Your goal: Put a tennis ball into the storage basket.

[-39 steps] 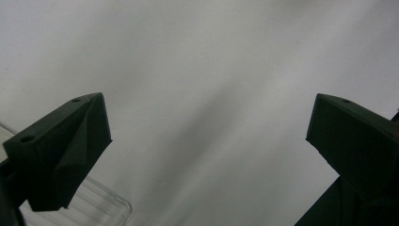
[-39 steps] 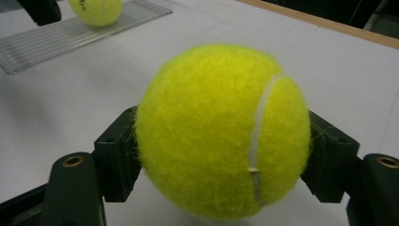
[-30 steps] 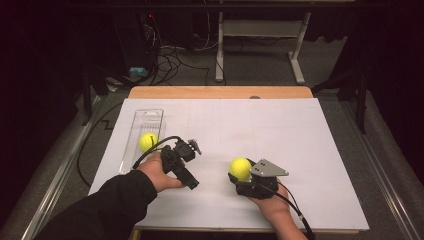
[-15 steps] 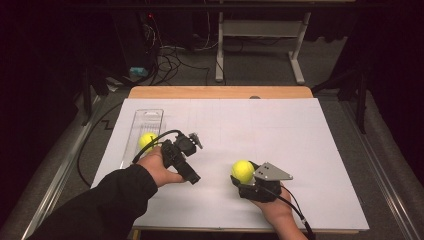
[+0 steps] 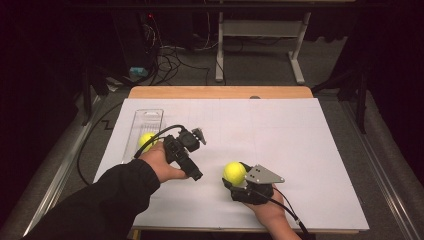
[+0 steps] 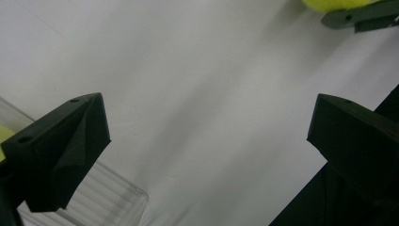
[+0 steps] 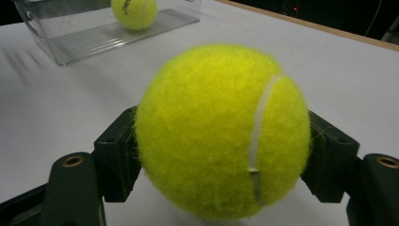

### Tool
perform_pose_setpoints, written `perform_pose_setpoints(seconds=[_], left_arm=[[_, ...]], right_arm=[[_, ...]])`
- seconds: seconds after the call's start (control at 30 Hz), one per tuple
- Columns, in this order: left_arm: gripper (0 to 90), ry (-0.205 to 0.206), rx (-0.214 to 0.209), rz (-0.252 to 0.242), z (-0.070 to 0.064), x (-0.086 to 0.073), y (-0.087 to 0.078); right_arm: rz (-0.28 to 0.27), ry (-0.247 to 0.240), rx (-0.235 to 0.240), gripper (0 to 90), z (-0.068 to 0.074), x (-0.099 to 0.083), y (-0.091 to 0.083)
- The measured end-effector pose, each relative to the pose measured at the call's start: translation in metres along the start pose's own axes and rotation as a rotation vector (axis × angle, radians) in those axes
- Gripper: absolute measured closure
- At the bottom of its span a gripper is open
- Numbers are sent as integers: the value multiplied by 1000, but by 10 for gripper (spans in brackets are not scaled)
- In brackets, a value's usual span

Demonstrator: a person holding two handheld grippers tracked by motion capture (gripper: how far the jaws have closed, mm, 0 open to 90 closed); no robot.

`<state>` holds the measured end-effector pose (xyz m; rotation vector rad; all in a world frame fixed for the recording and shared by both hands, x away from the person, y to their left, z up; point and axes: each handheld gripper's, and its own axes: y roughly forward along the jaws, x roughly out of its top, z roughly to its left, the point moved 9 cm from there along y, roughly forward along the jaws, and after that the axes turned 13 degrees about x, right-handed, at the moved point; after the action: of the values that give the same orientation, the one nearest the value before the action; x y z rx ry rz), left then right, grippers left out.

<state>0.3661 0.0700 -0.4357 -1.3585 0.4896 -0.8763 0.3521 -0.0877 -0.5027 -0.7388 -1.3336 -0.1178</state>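
Note:
A yellow tennis ball sits low over the white table, and my right gripper is shut on it. In the right gripper view the ball is held between the two black jaws of that gripper. A second tennis ball lies in a clear plastic tray at the left; the ball and tray are also in the right gripper view. My left gripper hovers just right of the tray. Its jaws are wide open with nothing between them.
White paper covers the table, and a wooden edge runs along the far side. A tray corner lies under my left jaw. The right gripper's grey plate shows at the top right of that view. Cables and desk legs stand on the floor beyond.
My right gripper has drifted slightly left and toward the near edge with the ball held. The left gripper has shifted a little beside the tray, still open.

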Motion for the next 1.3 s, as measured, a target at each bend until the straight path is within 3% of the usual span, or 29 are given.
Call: perform_pose_setpoints(seconds=[0.47, 1.07, 1.3], left_arm=[[4, 26, -6, -12, -16, 18, -4], [5, 26, -64, -23, -40, 38, -2], [6, 23, -95, -17, -47, 43, 4]], right_arm=[[-23, -32, 45, 271, 18, 7, 12], [-51, -14, 93, 271, 31, 13, 19], [-71, -24, 85, 271, 30, 15, 18]])
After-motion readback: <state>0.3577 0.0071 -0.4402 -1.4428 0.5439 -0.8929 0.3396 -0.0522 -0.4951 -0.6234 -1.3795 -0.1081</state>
